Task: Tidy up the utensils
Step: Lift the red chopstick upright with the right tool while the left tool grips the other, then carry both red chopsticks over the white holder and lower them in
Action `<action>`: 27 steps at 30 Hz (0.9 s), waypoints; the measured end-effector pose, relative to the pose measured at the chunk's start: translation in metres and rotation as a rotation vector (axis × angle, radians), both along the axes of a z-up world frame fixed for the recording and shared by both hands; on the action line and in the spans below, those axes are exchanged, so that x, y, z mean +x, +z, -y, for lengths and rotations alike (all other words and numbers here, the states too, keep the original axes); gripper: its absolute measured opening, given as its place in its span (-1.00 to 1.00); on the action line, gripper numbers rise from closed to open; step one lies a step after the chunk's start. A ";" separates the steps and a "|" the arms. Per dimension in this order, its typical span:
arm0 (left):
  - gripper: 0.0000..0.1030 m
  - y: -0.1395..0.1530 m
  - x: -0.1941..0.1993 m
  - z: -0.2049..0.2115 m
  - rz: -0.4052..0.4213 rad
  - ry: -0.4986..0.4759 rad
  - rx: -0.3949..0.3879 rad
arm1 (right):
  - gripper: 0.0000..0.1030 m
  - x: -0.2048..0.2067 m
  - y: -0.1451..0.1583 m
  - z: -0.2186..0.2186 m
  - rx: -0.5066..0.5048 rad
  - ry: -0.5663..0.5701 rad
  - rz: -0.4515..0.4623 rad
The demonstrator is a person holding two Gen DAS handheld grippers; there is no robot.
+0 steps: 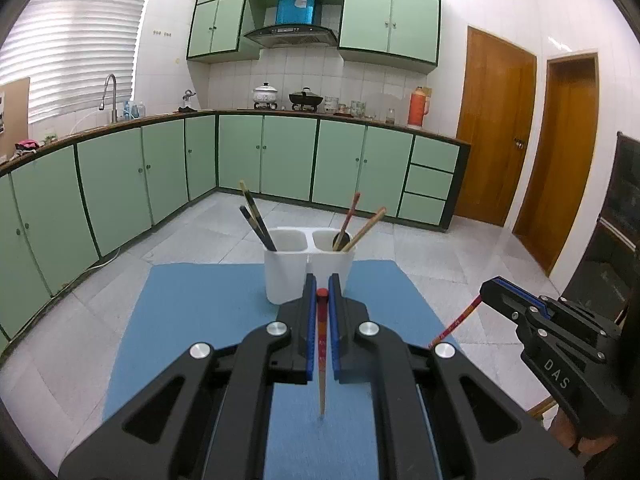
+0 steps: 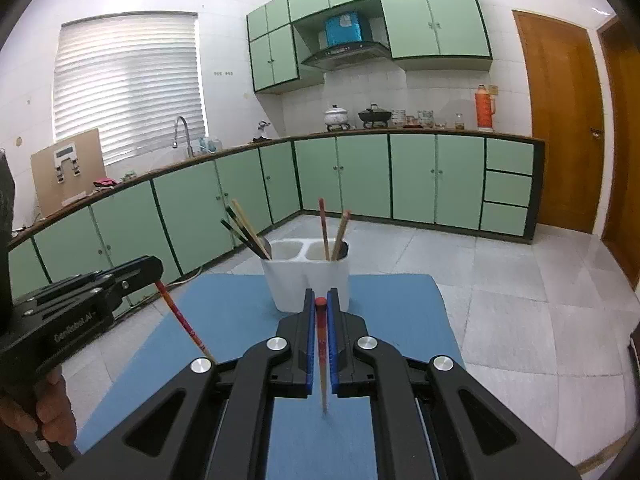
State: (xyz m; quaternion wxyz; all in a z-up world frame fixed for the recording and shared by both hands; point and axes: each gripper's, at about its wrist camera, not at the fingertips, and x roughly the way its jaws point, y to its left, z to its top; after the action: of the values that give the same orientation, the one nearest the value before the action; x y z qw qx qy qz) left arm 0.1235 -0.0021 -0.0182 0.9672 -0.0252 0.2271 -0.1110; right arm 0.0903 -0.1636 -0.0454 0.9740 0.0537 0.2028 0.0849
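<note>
"DAS" on right gripper [image 1: 490,286]

Each black hand-held gripper [image 1: 322,286] has blue pads and silver screws.

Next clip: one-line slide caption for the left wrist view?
Left gripper shut on a red-capped chopstick above the blue mat, facing a white two-compartment holder.

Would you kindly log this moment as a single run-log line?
left tongs: shut on red chopstick | right tongs: shut on second red chopstick | white holder: on blue mat, chopsticks in both compartments
</note>
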 end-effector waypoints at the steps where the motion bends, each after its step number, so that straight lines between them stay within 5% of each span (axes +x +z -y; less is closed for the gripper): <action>1: -0.90 0.003 0.000 -0.002 0.003 0.001 -0.006 | -0.89 0.001 0.002 -0.001 0.003 0.006 0.002; 27: -0.90 0.080 0.040 -0.017 0.199 0.050 -0.043 | -0.89 0.058 0.081 -0.029 -0.019 0.096 0.172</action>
State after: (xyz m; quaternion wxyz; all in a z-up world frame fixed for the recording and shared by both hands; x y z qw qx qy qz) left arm 0.1638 0.0152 0.0616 0.9867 -0.0403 0.1267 -0.0937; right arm 0.1484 -0.1344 0.0358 0.9832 0.0270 0.1214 0.1339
